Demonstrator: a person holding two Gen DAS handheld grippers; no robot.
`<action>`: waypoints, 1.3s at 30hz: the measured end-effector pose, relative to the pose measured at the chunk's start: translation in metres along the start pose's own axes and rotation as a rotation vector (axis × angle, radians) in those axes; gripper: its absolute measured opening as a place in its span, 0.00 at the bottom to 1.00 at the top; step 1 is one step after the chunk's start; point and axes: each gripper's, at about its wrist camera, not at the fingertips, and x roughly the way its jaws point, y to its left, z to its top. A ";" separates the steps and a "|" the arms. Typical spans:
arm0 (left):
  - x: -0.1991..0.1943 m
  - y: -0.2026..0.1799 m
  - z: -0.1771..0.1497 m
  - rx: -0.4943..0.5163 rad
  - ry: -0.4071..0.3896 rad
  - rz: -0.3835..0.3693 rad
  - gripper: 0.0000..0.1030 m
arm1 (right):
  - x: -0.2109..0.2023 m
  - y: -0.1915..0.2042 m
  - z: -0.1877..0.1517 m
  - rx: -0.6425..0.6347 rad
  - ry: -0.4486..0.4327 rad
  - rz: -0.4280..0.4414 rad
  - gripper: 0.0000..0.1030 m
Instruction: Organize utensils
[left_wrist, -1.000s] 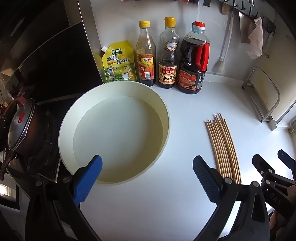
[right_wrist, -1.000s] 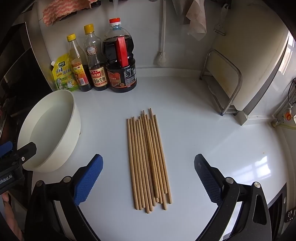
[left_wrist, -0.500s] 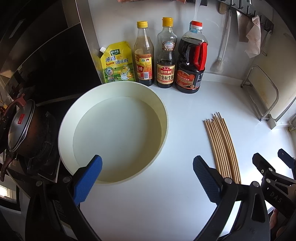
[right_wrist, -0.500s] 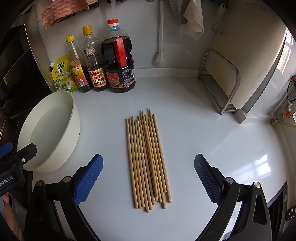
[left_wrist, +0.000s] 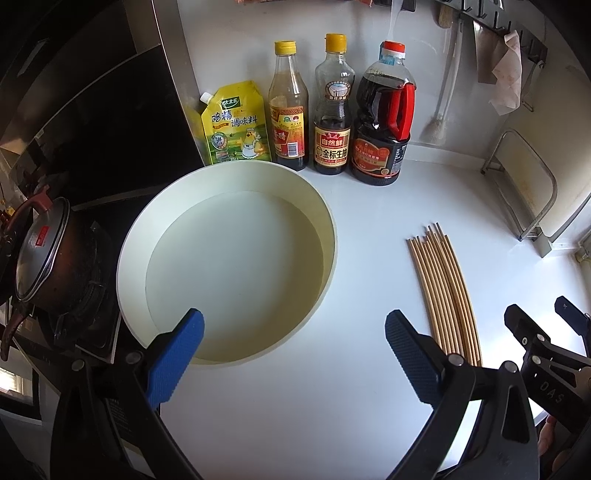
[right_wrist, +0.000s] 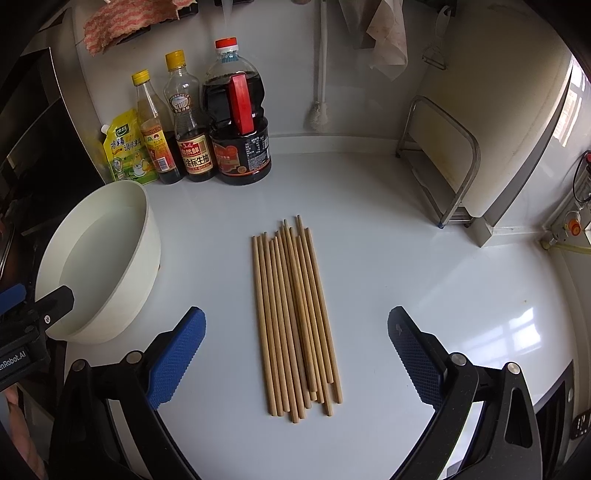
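A white kitchen counter (right_wrist: 406, 258) is shown, backed by a row of sauce bottles (right_wrist: 236, 122) against the wall, with a stove (left_wrist: 74, 295) at the far left. A loose bundle of wooden chopsticks (right_wrist: 295, 314) is laid flat on the counter, roughly parallel, their far tips uneven. A white basin (left_wrist: 229, 266), empty of utensils, is set to their left, well apart from them.

No utensil has been picked up yet, so the step in hand is judged to be the approach to the first grasp. The next move would call for the right gripper (right_wrist: 295, 354) to be lowered over the bundle and closed across it, squarely, so that no stick rolls free.

The right gripper is held above the near ends of the chopsticks, jaws spread wide on either side, nothing between them. The left gripper (left_wrist: 291, 350) is held over the near rim of the basin, likewise spread wide and holding nothing.
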 end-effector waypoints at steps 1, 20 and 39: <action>0.000 0.000 0.001 0.000 0.001 0.000 0.94 | 0.000 0.000 0.000 0.001 0.000 0.000 0.92; 0.001 0.002 -0.004 0.002 -0.003 -0.002 0.94 | 0.002 -0.002 -0.001 0.001 -0.002 0.001 0.92; 0.003 0.006 -0.005 0.001 -0.003 -0.002 0.94 | 0.003 -0.003 0.001 0.002 -0.002 0.001 0.92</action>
